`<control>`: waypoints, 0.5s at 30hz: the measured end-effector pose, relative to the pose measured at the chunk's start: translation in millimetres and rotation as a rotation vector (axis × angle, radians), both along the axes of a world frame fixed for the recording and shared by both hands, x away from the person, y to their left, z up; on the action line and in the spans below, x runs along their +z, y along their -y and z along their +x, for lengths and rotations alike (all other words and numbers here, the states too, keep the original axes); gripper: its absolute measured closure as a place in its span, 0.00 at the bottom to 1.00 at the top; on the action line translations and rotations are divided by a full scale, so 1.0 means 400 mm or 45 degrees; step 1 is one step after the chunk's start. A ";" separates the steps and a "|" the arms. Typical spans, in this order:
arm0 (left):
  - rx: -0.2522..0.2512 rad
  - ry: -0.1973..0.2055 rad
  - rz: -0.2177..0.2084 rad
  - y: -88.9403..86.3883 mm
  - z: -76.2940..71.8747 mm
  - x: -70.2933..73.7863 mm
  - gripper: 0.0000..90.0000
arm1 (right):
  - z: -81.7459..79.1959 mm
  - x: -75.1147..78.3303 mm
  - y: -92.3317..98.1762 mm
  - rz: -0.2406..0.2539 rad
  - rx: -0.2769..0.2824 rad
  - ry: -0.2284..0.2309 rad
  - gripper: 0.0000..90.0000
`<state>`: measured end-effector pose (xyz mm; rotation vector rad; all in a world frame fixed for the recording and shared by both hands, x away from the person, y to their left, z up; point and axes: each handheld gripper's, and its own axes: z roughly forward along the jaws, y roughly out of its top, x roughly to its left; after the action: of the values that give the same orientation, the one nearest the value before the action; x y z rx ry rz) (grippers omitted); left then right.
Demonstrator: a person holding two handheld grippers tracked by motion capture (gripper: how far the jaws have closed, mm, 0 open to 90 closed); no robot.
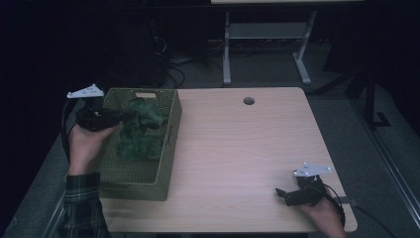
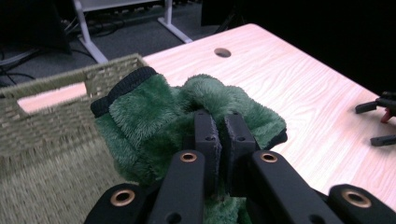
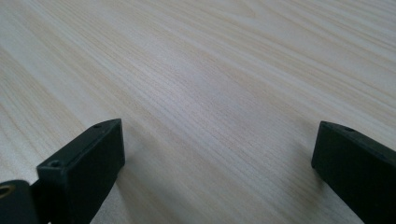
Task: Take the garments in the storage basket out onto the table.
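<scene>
A fluffy green cloth (image 1: 143, 116) with a black knitted cuff (image 2: 122, 86) hangs above the woven basket (image 1: 166, 163) at the table's left. My left gripper (image 1: 130, 114) is shut on its upper folds, and in the left gripper view the two jaws (image 2: 223, 133) stand close together, pinching the green pile (image 2: 149, 112). More green cloth (image 1: 138, 146) lies lower in the basket. My right gripper (image 1: 282, 194) rests low near the table's front right corner, open, with bare wood (image 3: 205, 107) between its jaws.
The light wooden table (image 1: 237, 148) has a round cable hole (image 1: 248, 100) near its far edge. Behind it stand a white desk frame (image 1: 267, 44) and cables on the dark floor. The right gripper (image 2: 380, 119) shows far off in the left gripper view.
</scene>
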<state>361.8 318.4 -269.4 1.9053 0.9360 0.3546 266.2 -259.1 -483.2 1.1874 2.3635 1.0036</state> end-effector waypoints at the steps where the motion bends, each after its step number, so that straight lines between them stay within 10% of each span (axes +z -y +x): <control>1: -0.002 0.005 -0.001 0.002 0.000 0.006 0.96 | 0.000 0.000 0.000 0.000 -0.001 0.000 0.02; 15: -0.057 0.105 -0.023 0.048 -0.004 0.125 0.96 | 0.000 0.000 -0.002 0.002 -0.010 -0.002 0.02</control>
<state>360.3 299.0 -219.2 1.8774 0.8383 0.3938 266.1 -258.4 -483.2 1.1975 2.3575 1.0030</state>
